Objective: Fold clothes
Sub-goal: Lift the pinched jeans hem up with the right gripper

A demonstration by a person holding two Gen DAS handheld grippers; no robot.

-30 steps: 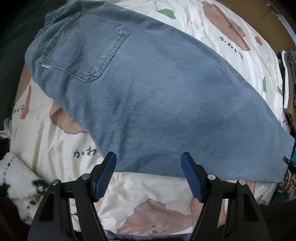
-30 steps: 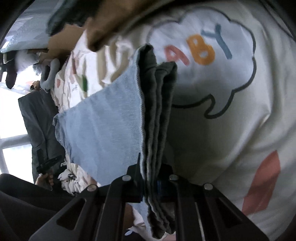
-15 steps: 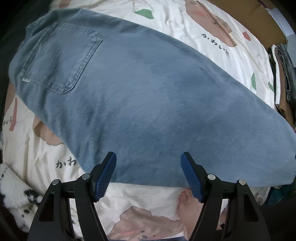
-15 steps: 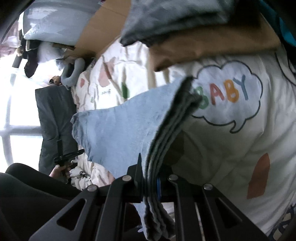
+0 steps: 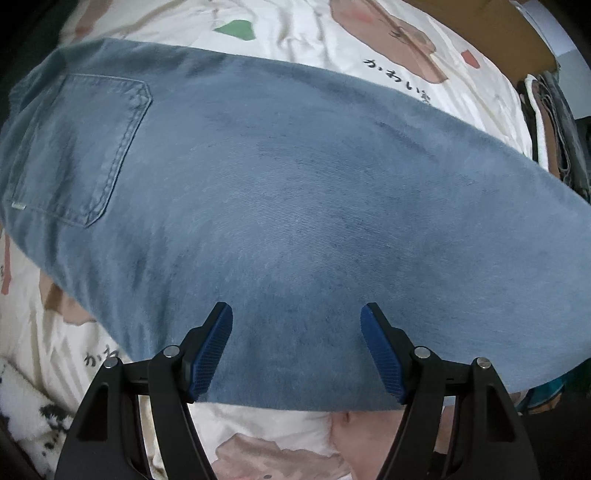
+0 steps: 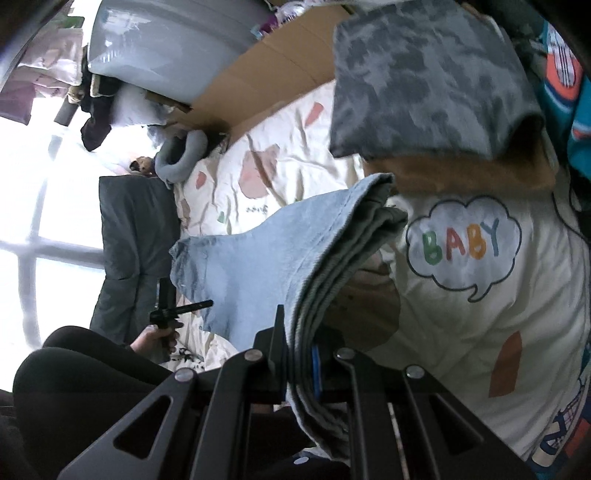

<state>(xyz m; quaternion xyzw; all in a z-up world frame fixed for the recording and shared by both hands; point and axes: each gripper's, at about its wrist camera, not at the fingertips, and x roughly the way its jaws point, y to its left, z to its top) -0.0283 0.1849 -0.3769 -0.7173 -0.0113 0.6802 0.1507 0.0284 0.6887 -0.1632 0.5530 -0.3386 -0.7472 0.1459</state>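
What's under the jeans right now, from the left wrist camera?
The jeans lie spread over a cream bedsheet printed with bear figures and green shapes, showing all round their edges. Whatever sits directly beneath the denim is covered and cannot be seen.

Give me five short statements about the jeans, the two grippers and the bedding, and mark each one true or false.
1. The right gripper is clamped on a bunched end of the jeans. True.
2. The left gripper is shut on the denim. False: its jaws stand wide open above the cloth and grip nothing.
3. A back pocket of the jeans faces up. True.
4. The word BABY is printed on the jeans. False: it is on the cream bedding.
5. The jeans lie on a bare wooden floor. False: they lie on the printed bedding.
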